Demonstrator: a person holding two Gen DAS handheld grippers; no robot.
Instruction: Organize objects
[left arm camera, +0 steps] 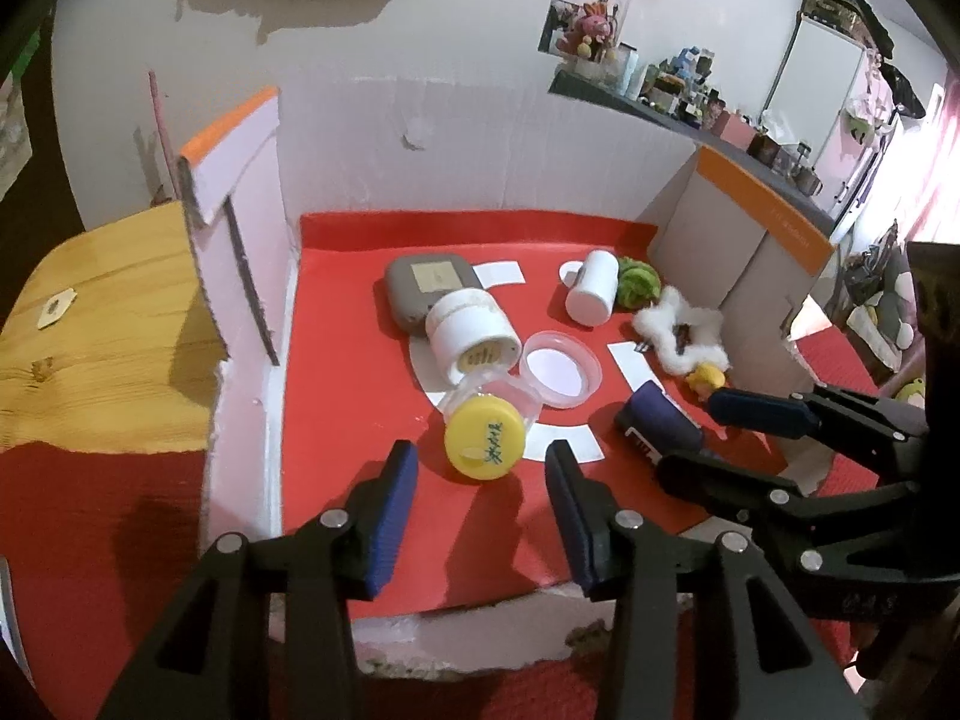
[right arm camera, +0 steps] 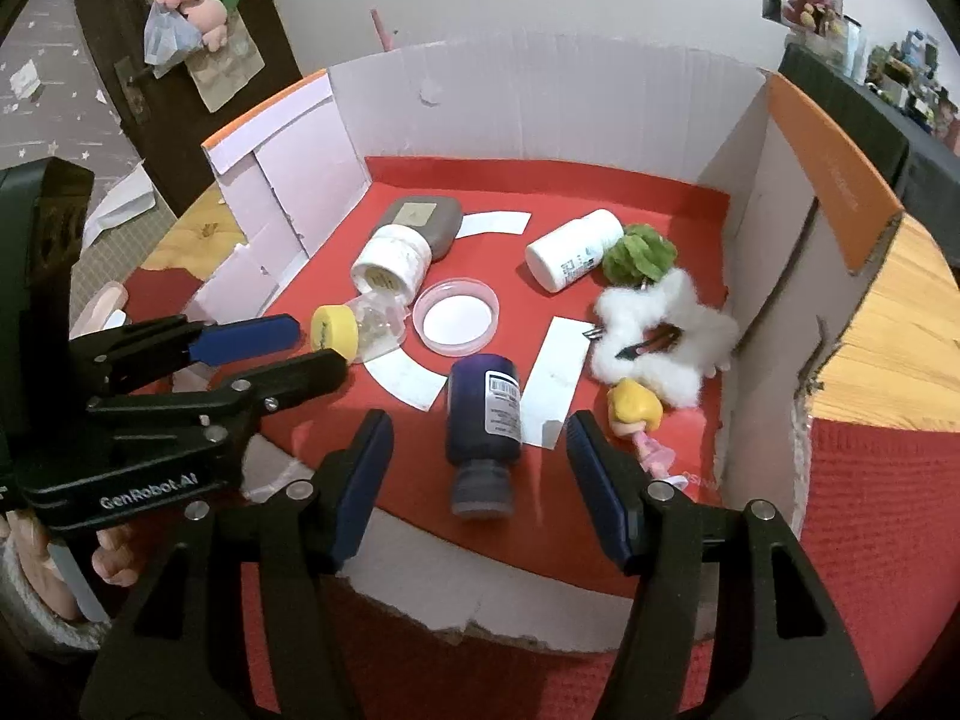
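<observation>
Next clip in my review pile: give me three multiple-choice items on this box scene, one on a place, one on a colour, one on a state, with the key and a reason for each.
1. Where does the fluffy white star clip lie?
A. Beside the green pompom, on the box's right side
B. On top of the grey case
C. Outside the box on the wood

2. What colour is the cap of the small clear jar?
A. Blue
B. Yellow
C. White

3. How is the dark purple bottle placed?
A. Upright on its base
B. Held in the right gripper
C. Lying on its side, cap toward the camera

Key: 1 A, the clip sits next to the pompom near the right wall. 2 B, the round cap is plainly yellow. 3 C, it lies flat between open jaws that do not touch it.
</observation>
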